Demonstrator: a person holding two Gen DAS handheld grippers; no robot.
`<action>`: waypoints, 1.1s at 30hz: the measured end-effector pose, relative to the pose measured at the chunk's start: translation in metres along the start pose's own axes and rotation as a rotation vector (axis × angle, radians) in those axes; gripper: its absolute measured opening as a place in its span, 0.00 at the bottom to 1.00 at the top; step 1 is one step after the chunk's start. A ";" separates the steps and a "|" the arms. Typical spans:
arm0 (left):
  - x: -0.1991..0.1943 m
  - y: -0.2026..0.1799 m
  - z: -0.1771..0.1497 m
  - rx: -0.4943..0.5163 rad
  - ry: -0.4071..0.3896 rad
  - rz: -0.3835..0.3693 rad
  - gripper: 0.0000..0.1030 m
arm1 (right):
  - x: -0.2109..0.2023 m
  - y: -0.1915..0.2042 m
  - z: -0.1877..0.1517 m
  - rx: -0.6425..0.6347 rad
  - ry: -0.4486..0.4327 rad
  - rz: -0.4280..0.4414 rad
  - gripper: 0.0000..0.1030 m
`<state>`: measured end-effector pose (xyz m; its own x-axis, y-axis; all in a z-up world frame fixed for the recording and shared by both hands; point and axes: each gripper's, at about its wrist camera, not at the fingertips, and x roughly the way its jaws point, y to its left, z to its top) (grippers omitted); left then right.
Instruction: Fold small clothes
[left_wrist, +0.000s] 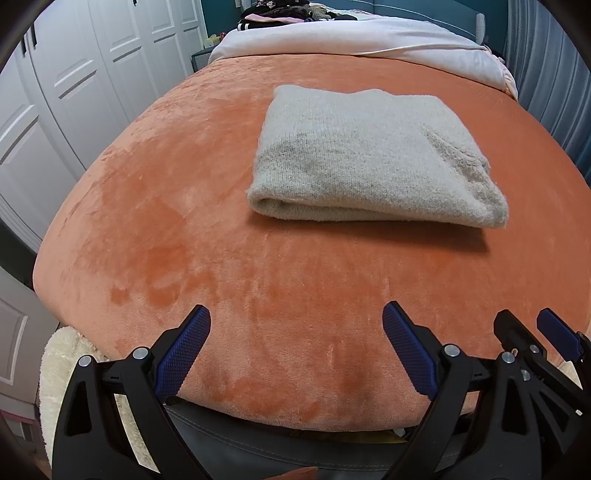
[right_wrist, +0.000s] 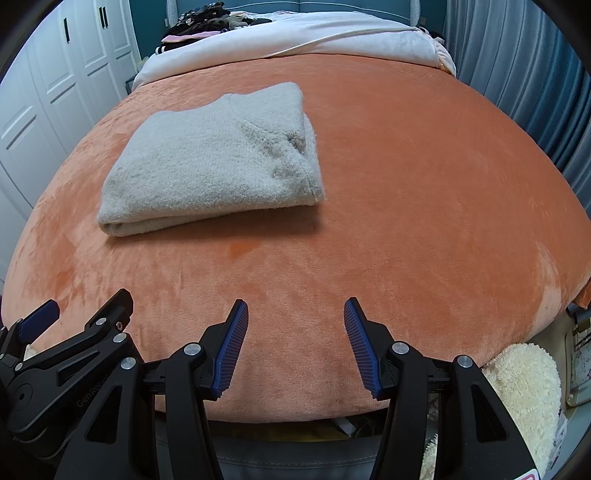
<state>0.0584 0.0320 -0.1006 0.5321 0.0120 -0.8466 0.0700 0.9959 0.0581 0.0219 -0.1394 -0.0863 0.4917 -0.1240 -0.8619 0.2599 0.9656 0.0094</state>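
My left gripper (left_wrist: 296, 317) and right gripper (right_wrist: 296, 312) are matt black plastic with shiny metal pins; their finger pads (left_wrist: 184, 354) are blue, finely textured rubber; the folded sweater (left_wrist: 365, 155) is fuzzy grey knit; the blanket (left_wrist: 184, 206) is plush orange velvet; the wardrobe doors (left_wrist: 74, 74) are smooth white panels.

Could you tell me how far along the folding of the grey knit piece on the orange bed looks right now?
Done: the grey knit garment lies folded into a compact rectangle on the orange blanket. In hand: nothing; the left gripper and right gripper are both open, clear of the garment, near the bed's front edge. Left: possibly the clothes pile at the far end, if it belongs to the job.
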 end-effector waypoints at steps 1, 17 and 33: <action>0.000 0.000 0.000 0.002 -0.001 0.002 0.89 | 0.000 0.000 0.000 0.001 0.000 0.000 0.51; -0.004 -0.007 0.001 0.045 -0.028 0.015 0.86 | 0.000 -0.001 0.000 0.004 -0.003 -0.001 0.51; 0.004 -0.004 0.004 0.033 0.008 -0.009 0.85 | 0.000 -0.001 -0.002 0.016 -0.003 -0.002 0.51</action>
<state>0.0637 0.0279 -0.1019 0.5245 0.0040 -0.8514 0.1024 0.9924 0.0677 0.0199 -0.1403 -0.0868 0.4937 -0.1267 -0.8604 0.2743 0.9615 0.0158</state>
